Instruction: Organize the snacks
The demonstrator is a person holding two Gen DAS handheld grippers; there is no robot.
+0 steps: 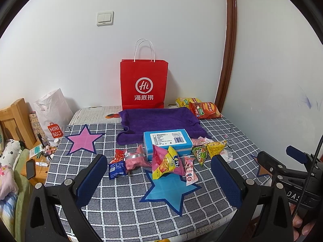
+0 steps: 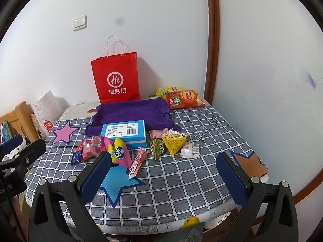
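Lying ahead at twelve o'clock of my left gripper (image 1: 159, 179), the snack packets (image 1: 168, 162) cluster beside a blue box (image 1: 167, 142) on the checked tablecloth (image 1: 121, 201). My right gripper (image 2: 164, 177) has them at eleven o'clock. Both jaws spread wide, holding nothing.

A plain white wall (image 1: 161, 20) rises behind the table (image 1: 121, 201), with a cream double light switch (image 1: 105, 18) mounted on it. A dark brown wooden door frame (image 1: 230, 40) runs up the right side. To the left stands a light wooden bed frame (image 1: 16, 119) with floral bedding (image 1: 10, 151) beside it.
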